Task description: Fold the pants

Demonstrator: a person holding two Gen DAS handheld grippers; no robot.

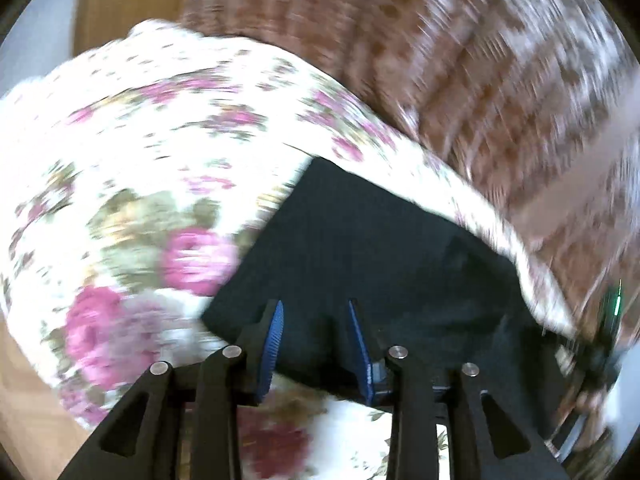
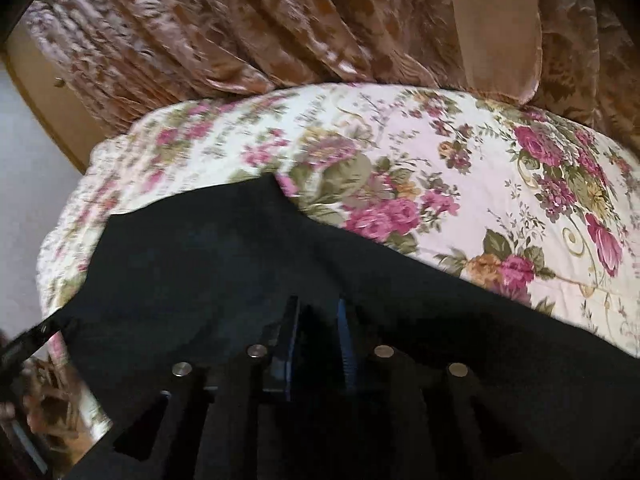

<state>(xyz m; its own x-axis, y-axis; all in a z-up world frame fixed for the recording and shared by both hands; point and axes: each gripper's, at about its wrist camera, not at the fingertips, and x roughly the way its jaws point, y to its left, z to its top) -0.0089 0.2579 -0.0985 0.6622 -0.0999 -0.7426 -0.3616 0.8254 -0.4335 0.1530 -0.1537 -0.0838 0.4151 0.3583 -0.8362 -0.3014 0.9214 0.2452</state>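
Two grippers hang over black pants (image 1: pixel 360 240) spread on a floral quilt (image 1: pixel 140 140), and every place below is given from the pants. In the left wrist view, blurred by motion, quilt lies to the left of the pants and along their far edge; a straight edge of the dark cloth runs from a far corner down toward the near left. The left gripper (image 1: pixel 316 336) sits above the near part of the pants, its blue pads (image 1: pixel 276 332) standing apart with a clear gap, and nothing is seen pinched between them; whether the tips touch the cloth cannot be told. Beyond the pants and quilt hangs a brown patterned curtain (image 1: pixel 480 60), and at the right edge part of the other tool shows. In the right wrist view the pants (image 2: pixel 240 272) fill the near half, with quilt (image 2: pixel 440 160) behind and to the right of them and the curtain (image 2: pixel 240 20) further back. The right gripper (image 2: pixel 320 320) is over the dark cloth, its fingers (image 2: pixel 290 320) a narrow way apart; black on black, whether cloth is caught between them cannot be told.
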